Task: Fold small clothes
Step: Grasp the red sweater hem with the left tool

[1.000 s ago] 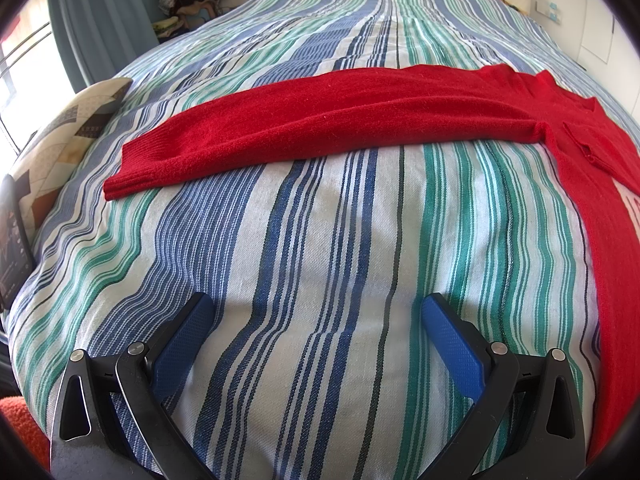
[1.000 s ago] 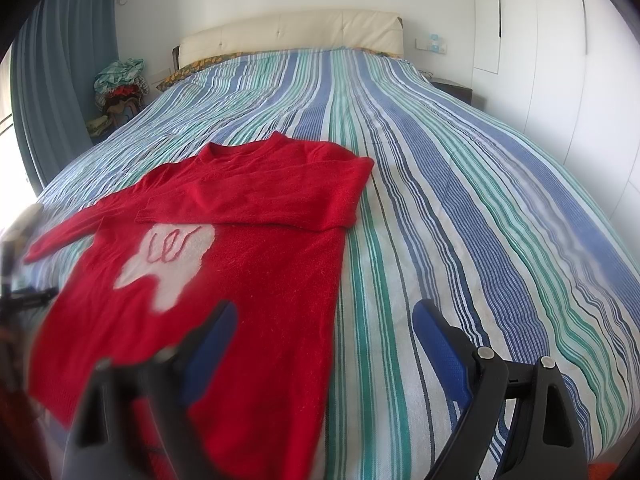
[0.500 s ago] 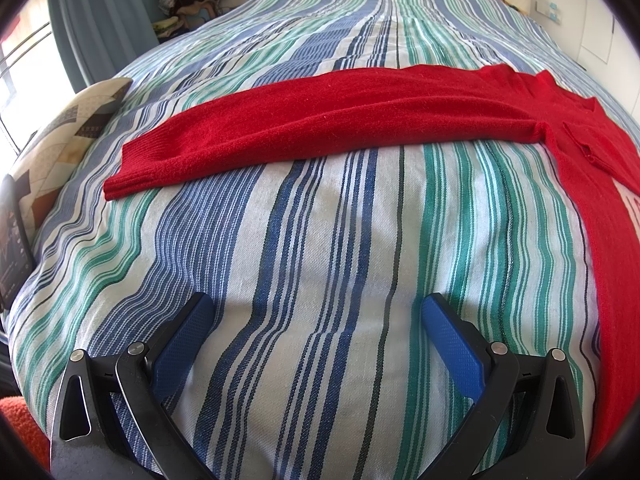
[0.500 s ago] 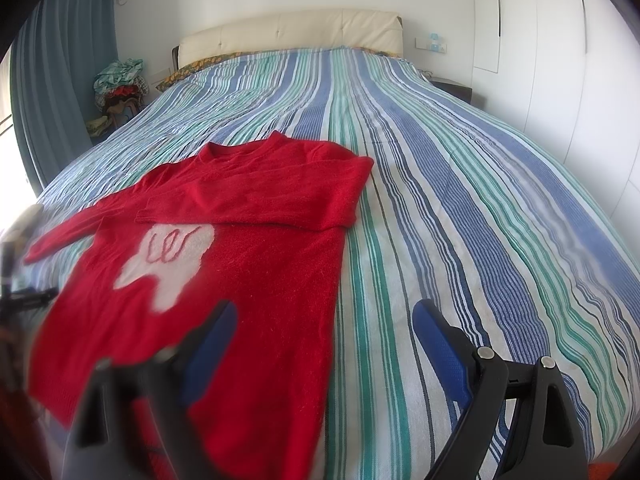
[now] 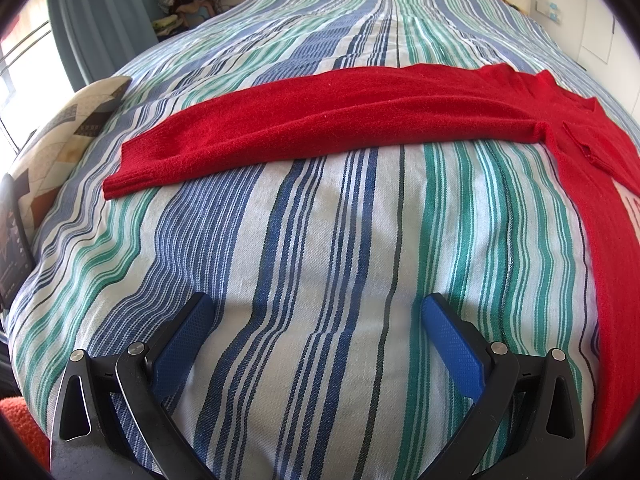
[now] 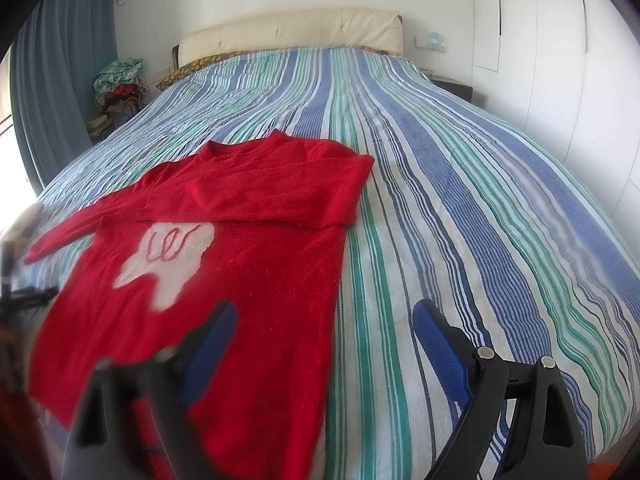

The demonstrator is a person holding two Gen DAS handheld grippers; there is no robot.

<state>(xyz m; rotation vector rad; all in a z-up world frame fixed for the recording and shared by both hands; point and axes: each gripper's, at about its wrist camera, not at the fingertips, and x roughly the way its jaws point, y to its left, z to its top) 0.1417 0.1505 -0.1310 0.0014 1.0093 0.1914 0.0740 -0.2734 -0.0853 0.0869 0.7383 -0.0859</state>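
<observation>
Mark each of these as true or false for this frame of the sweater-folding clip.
1. Both tools are open and hold nothing. True: left tool, right tool.
2. The red sweater has one sleeve folded across its chest. True.
3. The other sleeve is also folded in. False: it lies stretched out on the striped bedspread.
4. The sweater's front patch is blue. False: it is white with red stitching.
5. The left tool touches the sleeve. False: it is apart from it.

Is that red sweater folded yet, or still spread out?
Partly folded. One sleeve lies across the chest of the sweater; the other sleeve is stretched flat on the bed. The body lies at full length.
</observation>
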